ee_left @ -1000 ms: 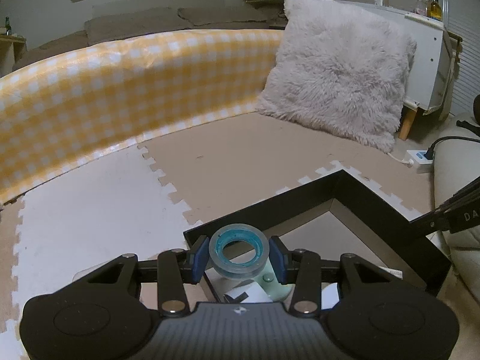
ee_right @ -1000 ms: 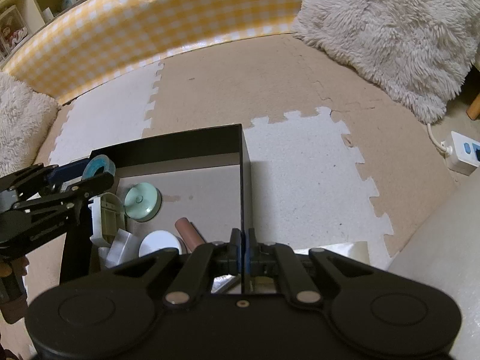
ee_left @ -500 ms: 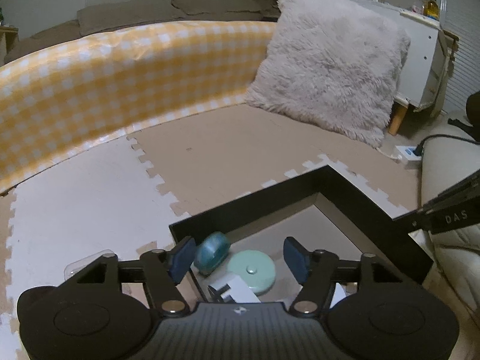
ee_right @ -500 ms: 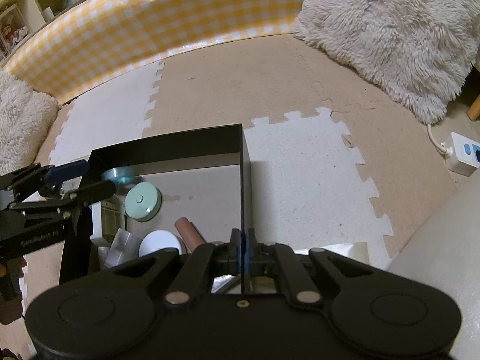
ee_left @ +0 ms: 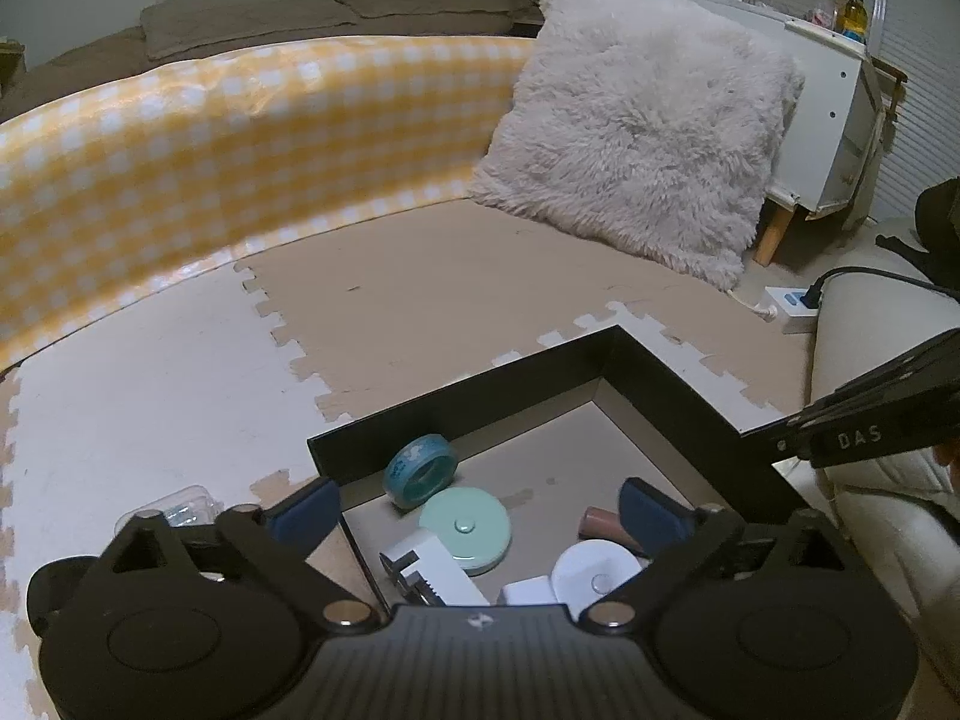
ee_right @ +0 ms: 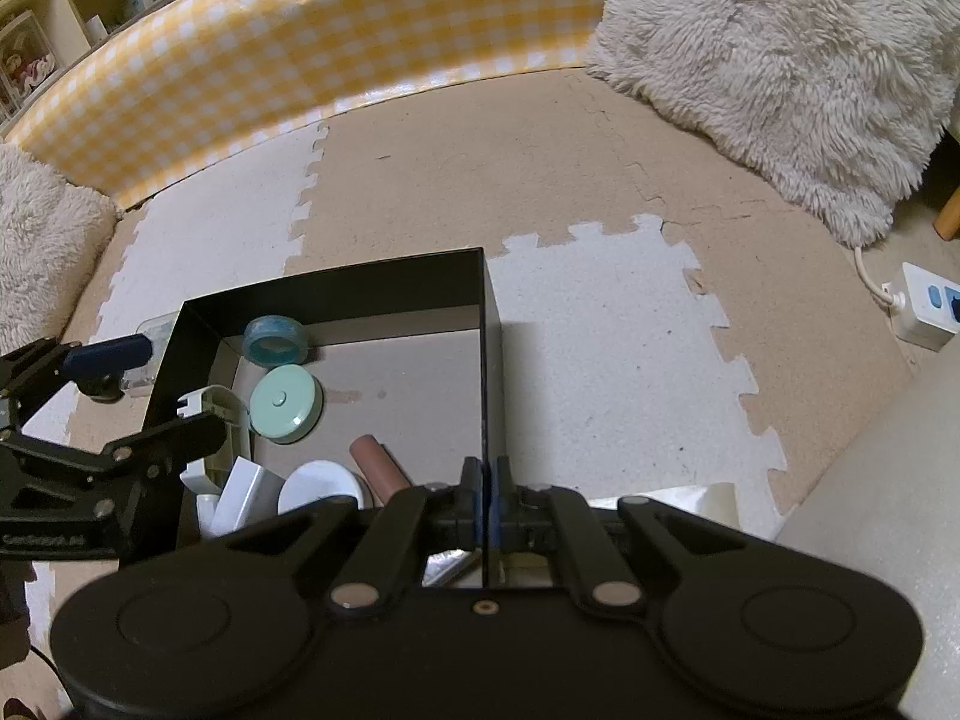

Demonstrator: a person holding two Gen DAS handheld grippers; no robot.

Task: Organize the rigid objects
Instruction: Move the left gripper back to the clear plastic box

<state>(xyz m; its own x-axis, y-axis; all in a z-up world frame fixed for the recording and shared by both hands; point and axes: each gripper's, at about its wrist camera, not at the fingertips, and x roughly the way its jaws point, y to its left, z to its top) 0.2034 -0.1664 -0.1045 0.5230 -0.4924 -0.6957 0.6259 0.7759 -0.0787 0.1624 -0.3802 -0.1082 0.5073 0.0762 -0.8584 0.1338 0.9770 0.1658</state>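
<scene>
A black open box (ee_left: 678, 387) (ee_right: 336, 294) stands on the foam floor mat. A blue tape roll (ee_left: 420, 470) (ee_right: 275, 340) leans in its far corner, beside a mint round disc (ee_left: 465, 530) (ee_right: 284, 402). A white clip piece (ee_left: 429, 570), a white round lid (ee_left: 594, 577) (ee_right: 318, 485) and a brown tube (ee_right: 378, 469) also lie inside. My left gripper (ee_left: 477, 519) (ee_right: 144, 390) is open and empty over the box's left wall. My right gripper (ee_right: 485, 495) is shut on the box's right wall.
A clear plastic case (ee_left: 174, 509) (ee_right: 153, 348) lies on the mat just left of the box. A yellow checked bumper (ee_left: 210, 138) and a fluffy cushion (ee_left: 636, 144) ring the mat. A white power strip (ee_right: 927, 312) lies at the right.
My left gripper opened and let go of the blue tape roll, which dropped into the box's far corner. The gripper drew back and opened wider. The right gripper stayed clamped on the box wall.
</scene>
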